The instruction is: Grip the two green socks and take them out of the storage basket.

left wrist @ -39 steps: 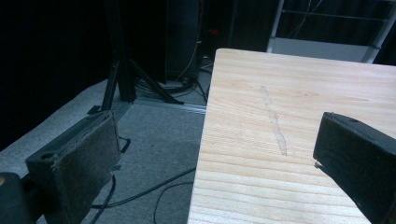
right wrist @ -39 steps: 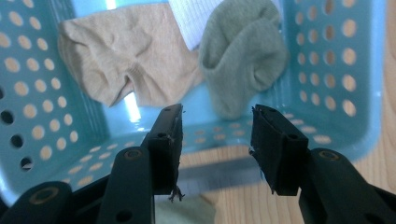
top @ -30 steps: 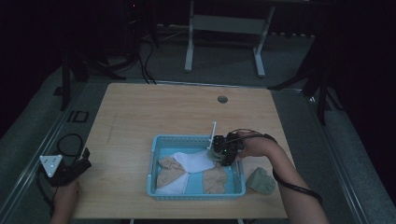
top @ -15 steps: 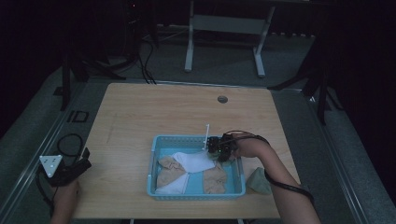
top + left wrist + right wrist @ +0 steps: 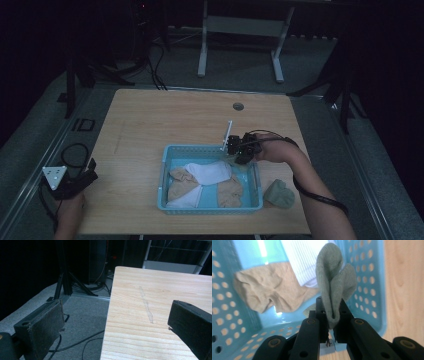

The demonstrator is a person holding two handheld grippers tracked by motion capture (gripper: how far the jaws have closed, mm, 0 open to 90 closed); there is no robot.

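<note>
Over the perforated blue basket (image 5: 367, 277), the right gripper (image 5: 331, 315) pinches a ribbed grey-green sock (image 5: 334, 282).

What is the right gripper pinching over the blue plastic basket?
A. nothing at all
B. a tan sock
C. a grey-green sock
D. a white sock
C: in the right gripper view the right gripper has its jaws shut on a folded grey-green knitted sock, hanging over the blue plastic basket, while the white sock and tan sock lie inside.

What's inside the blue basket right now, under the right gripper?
The blue basket holds a white sock lying across tan socks. The right gripper pinches a grey-green sock above them. Whatever lies beneath the white sock is covered.
</note>
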